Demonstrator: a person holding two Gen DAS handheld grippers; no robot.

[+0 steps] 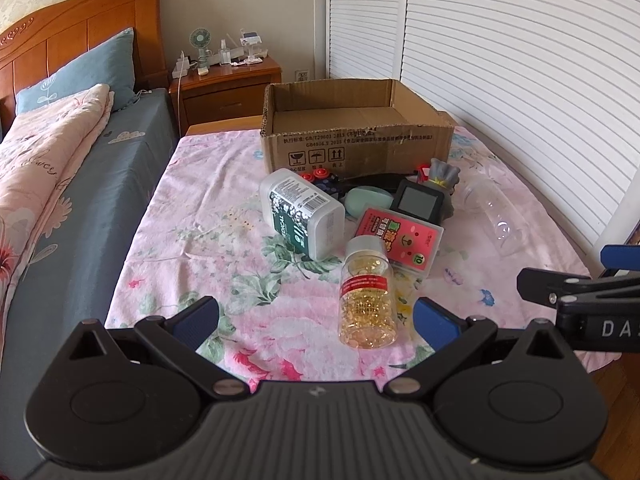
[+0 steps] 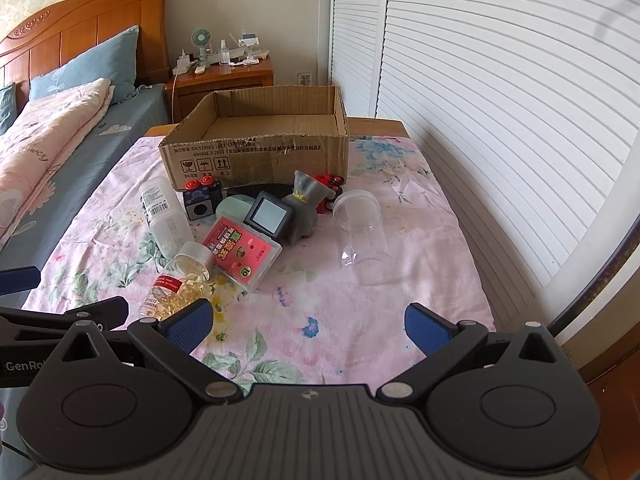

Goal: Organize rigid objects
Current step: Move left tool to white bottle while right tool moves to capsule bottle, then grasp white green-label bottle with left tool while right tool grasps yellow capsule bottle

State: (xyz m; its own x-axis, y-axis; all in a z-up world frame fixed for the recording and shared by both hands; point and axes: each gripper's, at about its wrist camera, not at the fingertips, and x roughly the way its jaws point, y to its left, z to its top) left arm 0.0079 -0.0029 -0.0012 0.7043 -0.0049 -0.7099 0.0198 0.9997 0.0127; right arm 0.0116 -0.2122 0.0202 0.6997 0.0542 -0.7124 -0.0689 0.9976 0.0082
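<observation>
Two grippers are held wide apart and empty above a floral-clothed bench (image 2: 360, 300): the left gripper (image 1: 316, 318) near the capsule bottle (image 1: 366, 294), the right gripper (image 2: 308, 326) over bare cloth. An open cardboard box (image 2: 256, 148) is seen at the far end. Just before it, a white bottle (image 1: 302, 214), a clear jar (image 2: 362, 240), a pink card case (image 2: 240, 254) and a grey figurine (image 2: 306, 208) are clustered.

The box (image 1: 356, 148) front carries "GB/T29601 2013" and three handling symbols; the white bottle (image 1: 302, 214) reads "EDICAL"; the pink card box (image 1: 400, 240) shows "10"; gripper bodies read "DA" (image 1: 612, 328) and "GenRo" (image 2: 24, 366)
</observation>
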